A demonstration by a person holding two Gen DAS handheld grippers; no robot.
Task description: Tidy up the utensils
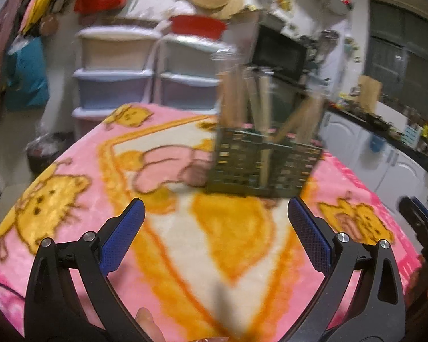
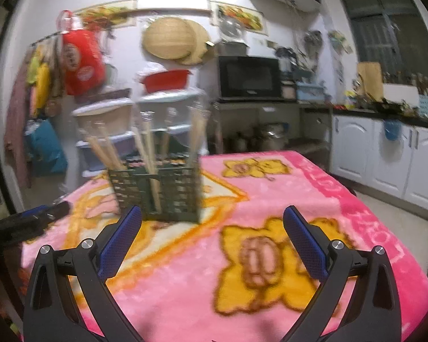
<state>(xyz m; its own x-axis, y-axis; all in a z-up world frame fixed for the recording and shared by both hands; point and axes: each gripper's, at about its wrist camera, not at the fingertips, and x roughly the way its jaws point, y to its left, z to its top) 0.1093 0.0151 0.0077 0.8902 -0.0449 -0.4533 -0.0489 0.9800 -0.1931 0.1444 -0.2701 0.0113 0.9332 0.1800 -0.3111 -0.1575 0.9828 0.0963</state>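
A dark green slotted utensil basket stands on the pink cartoon blanket covering the table. Several wooden-handled utensils stand upright or lean inside it, blurred. My left gripper is open above the blanket, short of the basket, with nothing between its blue pads. My right gripper is open too, and the basket sits just beyond its left finger. The other gripper shows at the edge of each view, the right one and the left one.
Plastic drawer units stand behind the table with a red basin on top. A black microwave sits on a shelf. White cabinets line the right wall. A thumb shows at the bottom.
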